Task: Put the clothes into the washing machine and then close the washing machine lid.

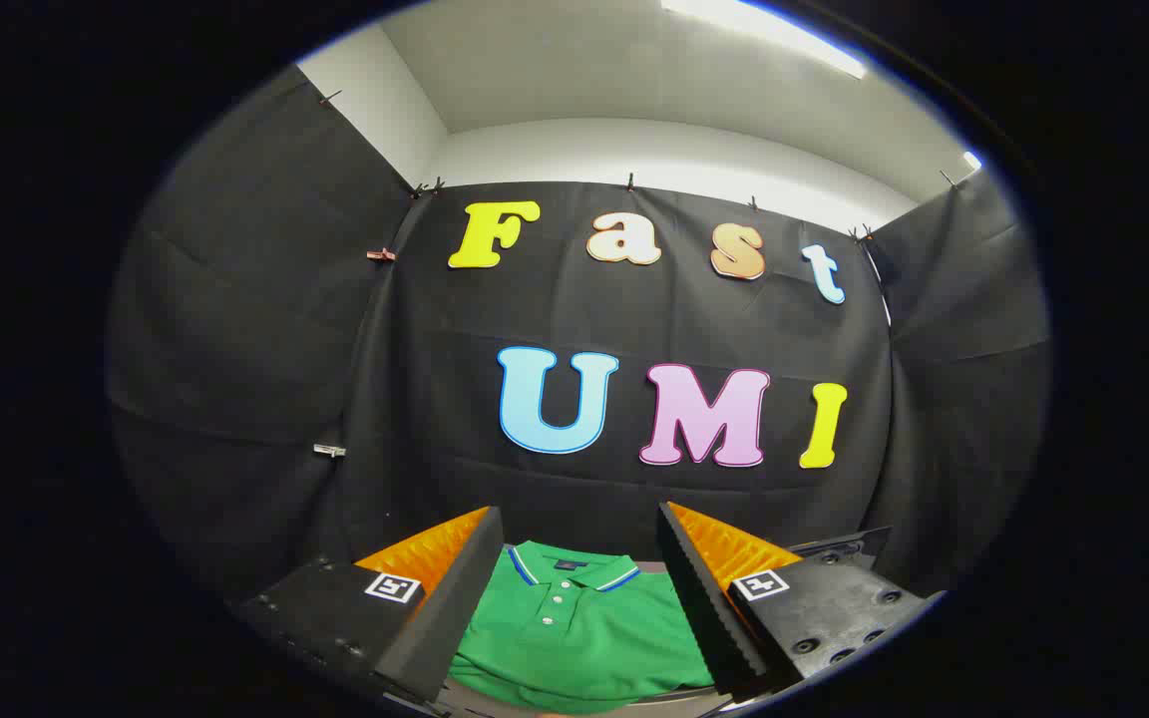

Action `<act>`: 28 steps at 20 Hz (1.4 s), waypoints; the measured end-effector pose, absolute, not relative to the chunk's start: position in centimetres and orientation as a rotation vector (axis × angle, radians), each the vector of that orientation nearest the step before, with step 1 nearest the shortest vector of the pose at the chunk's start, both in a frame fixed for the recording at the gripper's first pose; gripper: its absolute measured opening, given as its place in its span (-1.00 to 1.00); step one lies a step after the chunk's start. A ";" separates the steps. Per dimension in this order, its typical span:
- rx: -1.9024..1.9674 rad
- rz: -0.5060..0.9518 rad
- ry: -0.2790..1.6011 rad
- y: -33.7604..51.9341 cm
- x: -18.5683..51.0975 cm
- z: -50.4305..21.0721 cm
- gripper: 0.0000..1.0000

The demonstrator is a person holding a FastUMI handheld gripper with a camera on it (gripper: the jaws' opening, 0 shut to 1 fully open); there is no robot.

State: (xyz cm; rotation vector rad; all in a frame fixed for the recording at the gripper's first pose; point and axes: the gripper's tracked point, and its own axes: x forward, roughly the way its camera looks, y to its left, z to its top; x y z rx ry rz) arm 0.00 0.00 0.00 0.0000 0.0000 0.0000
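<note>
A folded green polo shirt (574, 628) with a blue-and-white trimmed collar and a buttoned placket lies flat on a surface below me. My gripper (579, 534) hovers above it, open, and the shirt shows through the wide gap between the two fingers. Neither finger touches the cloth. The collar points away from me toward the back wall.
Black cloth walls close the booth on the left, back and right, just beyond the shirt. A dark object edge (839, 543) pokes out behind the right finger; I cannot tell what it is. White ceiling with a strip light above.
</note>
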 end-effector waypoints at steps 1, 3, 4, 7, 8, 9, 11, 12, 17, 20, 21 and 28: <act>-0.004 0.004 0.002 0.2 -0.1 -0.2 0.95; -0.009 0.011 0.000 0.5 -0.2 -0.3 0.95; -0.007 0.014 -0.003 0.6 -0.3 -0.3 0.95; -0.011 0.017 -0.016 0.9 -0.5 -0.6 0.95; -0.022 0.020 -0.015 1.0 -0.6 -1.1 0.95; -0.033 0.021 -0.014 0.9 -0.7 -1.6 0.95; -0.039 0.021 -0.007 1.0 -1.0 -2.4 0.95; -0.040 0.024 0.003 0.9 -1.1 -3.0 0.95; -0.050 0.032 0.029 1.1 -1.4 -4.6 0.95; -0.047 0.027 0.040 1.1 -1.3 -5.0 0.95; -0.045 0.029 0.044 1.3 -1.0 -5.0 0.95; -0.022 0.085 0.135 2.0 0.3 -6.5 0.95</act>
